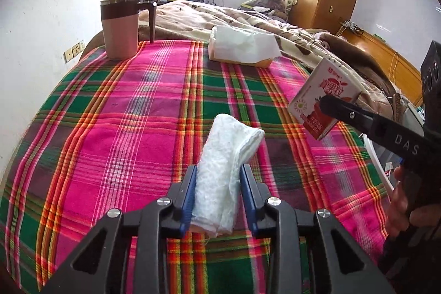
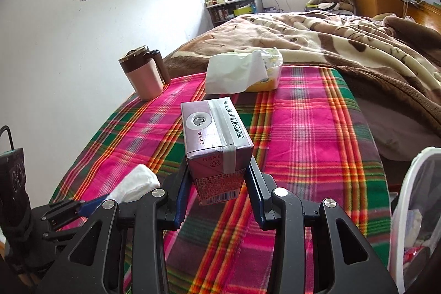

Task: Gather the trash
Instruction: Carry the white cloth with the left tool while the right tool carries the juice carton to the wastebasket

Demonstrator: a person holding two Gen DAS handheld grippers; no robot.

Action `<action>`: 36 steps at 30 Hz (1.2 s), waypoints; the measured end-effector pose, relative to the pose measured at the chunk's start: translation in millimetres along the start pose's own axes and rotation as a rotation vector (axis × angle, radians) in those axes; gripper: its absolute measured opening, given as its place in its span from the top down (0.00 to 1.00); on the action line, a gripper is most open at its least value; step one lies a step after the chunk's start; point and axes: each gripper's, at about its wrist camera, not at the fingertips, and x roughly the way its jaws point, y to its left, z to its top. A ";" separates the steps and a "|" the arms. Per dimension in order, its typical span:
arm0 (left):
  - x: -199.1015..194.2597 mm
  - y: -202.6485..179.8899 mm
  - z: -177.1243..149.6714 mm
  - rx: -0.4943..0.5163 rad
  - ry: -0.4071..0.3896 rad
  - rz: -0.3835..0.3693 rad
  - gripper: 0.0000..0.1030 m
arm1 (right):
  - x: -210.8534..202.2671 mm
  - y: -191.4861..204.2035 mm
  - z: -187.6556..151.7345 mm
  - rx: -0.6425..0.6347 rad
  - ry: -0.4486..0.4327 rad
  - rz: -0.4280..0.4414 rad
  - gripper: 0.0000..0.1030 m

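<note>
A crumpled white tissue wad (image 1: 224,170) sits between the blue pads of my left gripper (image 1: 219,181), which is shut on it just above the plaid cloth (image 1: 124,115). The same tissue wad (image 2: 136,182) shows at the lower left of the right wrist view. My right gripper (image 2: 217,178) is shut on a pink drink carton (image 2: 217,139), held lifted over the cloth. In the left wrist view that carton (image 1: 322,98) hangs at the right in the right gripper's black finger (image 1: 347,112).
A pink mug with a brown lid (image 1: 121,26) stands at the cloth's far left. A tissue pack with a white sheet sticking out (image 1: 242,46) lies at the far edge. Behind is a bed with a brown blanket (image 2: 330,37). A white mesh bin (image 2: 419,211) stands at the right.
</note>
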 end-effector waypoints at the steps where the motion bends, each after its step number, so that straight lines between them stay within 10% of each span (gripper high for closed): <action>1: -4.1 -2.6 0.3 0.003 -0.009 -0.003 0.68 | -3.3 -0.9 -0.8 0.003 -0.005 -0.001 0.62; 36: -48.0 -156.9 12.1 0.217 -0.141 -0.208 0.68 | -134.3 -81.9 -30.4 0.147 -0.194 -0.208 0.62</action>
